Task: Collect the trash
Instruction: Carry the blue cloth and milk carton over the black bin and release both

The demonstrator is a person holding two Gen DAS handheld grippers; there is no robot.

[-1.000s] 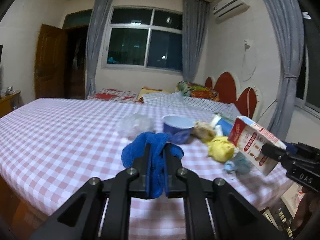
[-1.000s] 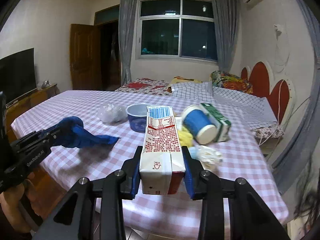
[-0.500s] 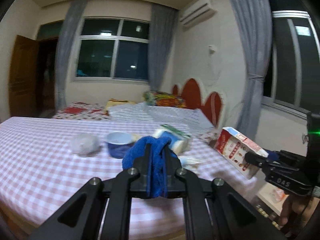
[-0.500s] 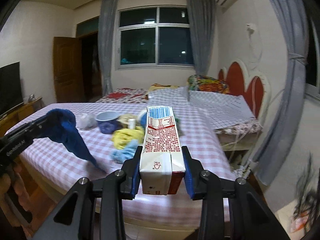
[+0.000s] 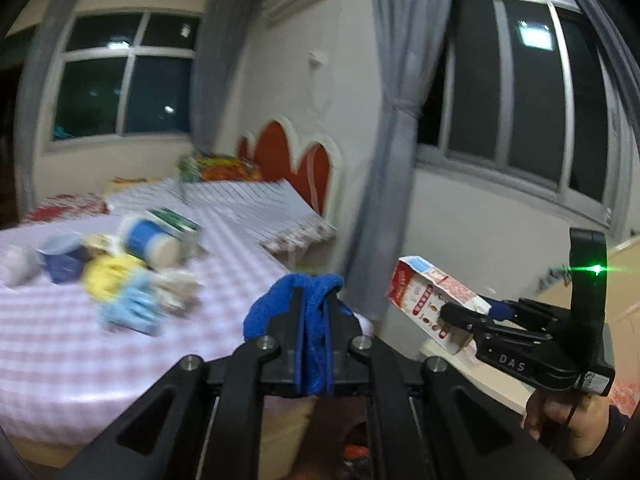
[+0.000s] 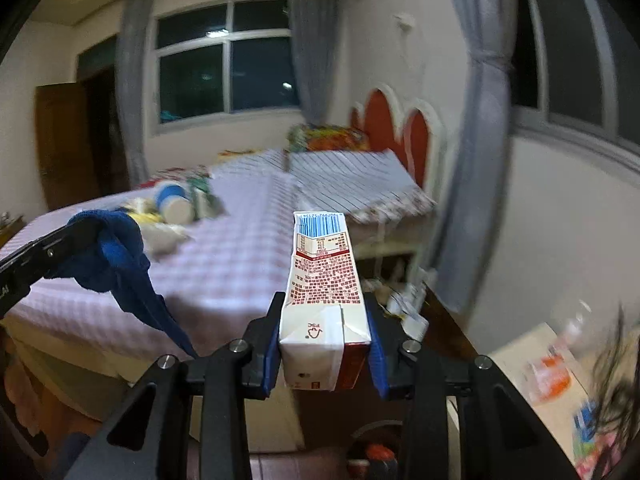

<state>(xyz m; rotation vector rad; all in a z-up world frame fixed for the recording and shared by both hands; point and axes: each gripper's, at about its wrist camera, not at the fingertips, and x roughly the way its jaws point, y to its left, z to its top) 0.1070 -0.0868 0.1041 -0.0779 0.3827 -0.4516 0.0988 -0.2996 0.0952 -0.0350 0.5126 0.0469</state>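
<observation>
Trash in our claws: a red-and-white milk carton point(image 6: 325, 300) with a blue barcode end, and a crumpled blue cloth point(image 5: 310, 320). Our right claw point(image 6: 325, 344) is clamped on the carton's folded base, past the bed's corner. Our left claw point(image 5: 312, 320) is pinched tight on the cloth. More trash lies blurred on the checked bed point(image 5: 60, 344): a blue-and-white cup point(image 5: 150, 240), a yellow wad point(image 5: 108, 274).

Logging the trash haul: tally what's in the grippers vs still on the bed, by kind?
Blue cloth, in left gripper: 1
Red-and-white carton, in right gripper: 1
Blurred pile on the bed, items uncountable: 1
Total: 2 held, 1 pile
</observation>
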